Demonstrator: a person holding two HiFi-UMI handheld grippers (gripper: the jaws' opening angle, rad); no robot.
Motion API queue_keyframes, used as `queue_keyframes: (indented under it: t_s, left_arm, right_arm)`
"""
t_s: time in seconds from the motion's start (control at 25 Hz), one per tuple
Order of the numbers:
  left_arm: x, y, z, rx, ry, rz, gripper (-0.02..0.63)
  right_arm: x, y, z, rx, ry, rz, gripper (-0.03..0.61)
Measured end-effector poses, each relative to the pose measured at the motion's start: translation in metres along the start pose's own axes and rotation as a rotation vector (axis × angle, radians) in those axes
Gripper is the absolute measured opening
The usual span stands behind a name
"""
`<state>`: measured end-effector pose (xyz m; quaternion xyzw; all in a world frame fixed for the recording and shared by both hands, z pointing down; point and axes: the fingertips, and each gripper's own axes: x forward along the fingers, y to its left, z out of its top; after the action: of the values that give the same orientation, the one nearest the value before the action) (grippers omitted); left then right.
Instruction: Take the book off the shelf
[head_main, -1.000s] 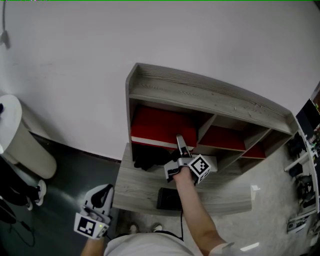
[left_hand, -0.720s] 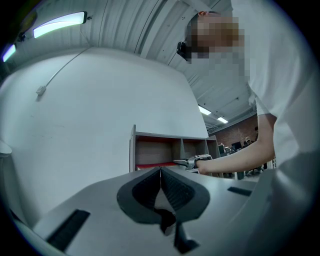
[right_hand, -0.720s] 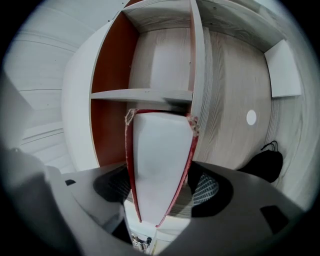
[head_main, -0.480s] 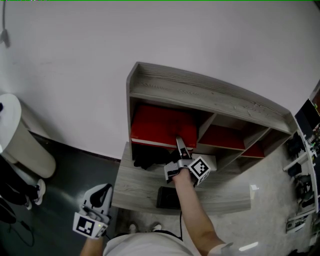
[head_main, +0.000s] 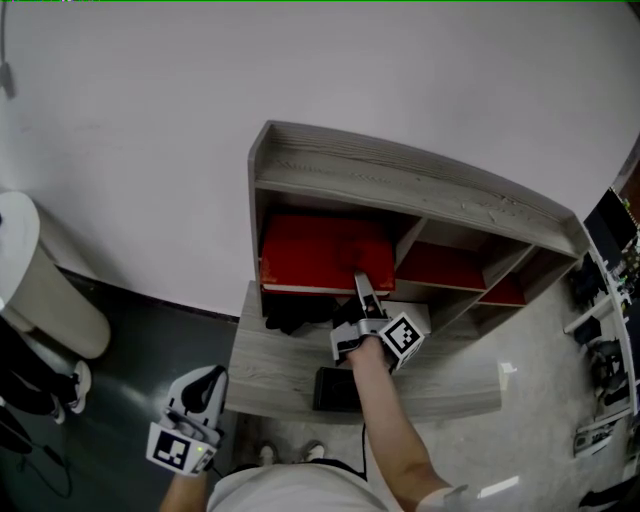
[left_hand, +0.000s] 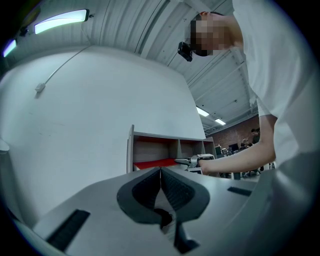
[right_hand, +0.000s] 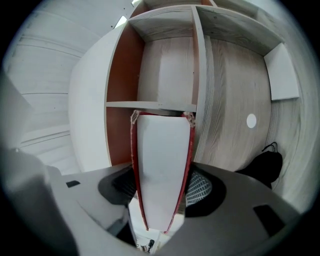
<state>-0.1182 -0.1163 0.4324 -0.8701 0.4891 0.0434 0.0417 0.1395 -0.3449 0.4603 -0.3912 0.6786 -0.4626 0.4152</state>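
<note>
A red book (head_main: 325, 250) with white page edges lies flat in the left bay of the grey wooden shelf (head_main: 400, 185). My right gripper (head_main: 361, 286) reaches to the book's front edge at its right corner. In the right gripper view the book (right_hand: 161, 150) stands between the jaws. Those jaws have just been closing, and the right gripper (right_hand: 161, 187) is now shut on it, with both pads against its covers. My left gripper (head_main: 205, 388) hangs low at the left, far from the shelf. Seen from its own camera, the left gripper (left_hand: 160, 173) is shut and holds nothing.
A dark bundle (head_main: 296, 315) lies under the book's bay. A black flat object (head_main: 336, 391) rests on the lower board and a white box (head_main: 418, 322) sits by my right hand. A white bin (head_main: 40, 290) stands at the left, and cluttered racks (head_main: 605, 340) at the right.
The right gripper stays at the book's front edge and the left gripper has not moved. Only the head view has shifted slightly.
</note>
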Motion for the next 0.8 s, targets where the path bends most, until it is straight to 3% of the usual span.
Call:
queue_keyframes:
  t_s: [0.8]
  left_arm:
    - [-0.009, 0.001, 0.001, -0.006, -0.011, -0.023, 0.02]
  right_arm:
    - [-0.032, 0.037, 0.007, -0.092, -0.038, 0.083, 0.258]
